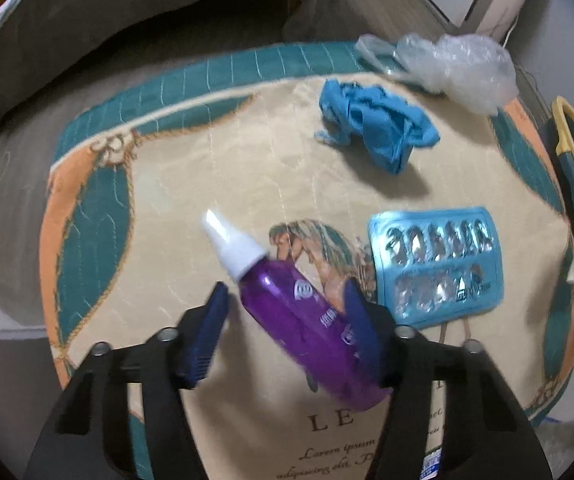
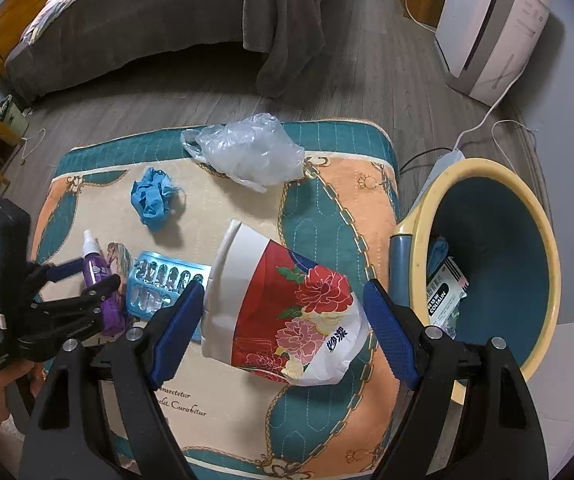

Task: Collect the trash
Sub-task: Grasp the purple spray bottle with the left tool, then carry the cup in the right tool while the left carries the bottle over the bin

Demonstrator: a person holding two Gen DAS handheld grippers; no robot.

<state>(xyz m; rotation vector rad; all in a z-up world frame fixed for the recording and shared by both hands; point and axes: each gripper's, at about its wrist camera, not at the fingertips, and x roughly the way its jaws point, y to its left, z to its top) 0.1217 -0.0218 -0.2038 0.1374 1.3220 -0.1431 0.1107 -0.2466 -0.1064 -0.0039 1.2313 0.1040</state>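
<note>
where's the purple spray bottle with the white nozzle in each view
Left wrist: the purple plastic spray bottle lies low centre, between the left gripper fingers.
Right wrist: same bottle at far left, small.
Shared landmark: the light blue blister pack beside it on its right.

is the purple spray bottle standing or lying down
Lying down: the purple spray bottle rests on its side on the mat, white nozzle along the surface.

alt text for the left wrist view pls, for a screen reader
The left tongs straddle a purple spray bottle lying on a patterned mat; one pad touches it, the other stands clear. Beside it lies a blue blister pack; farther off, a crumpled blue glove and a clear plastic bag.
</note>
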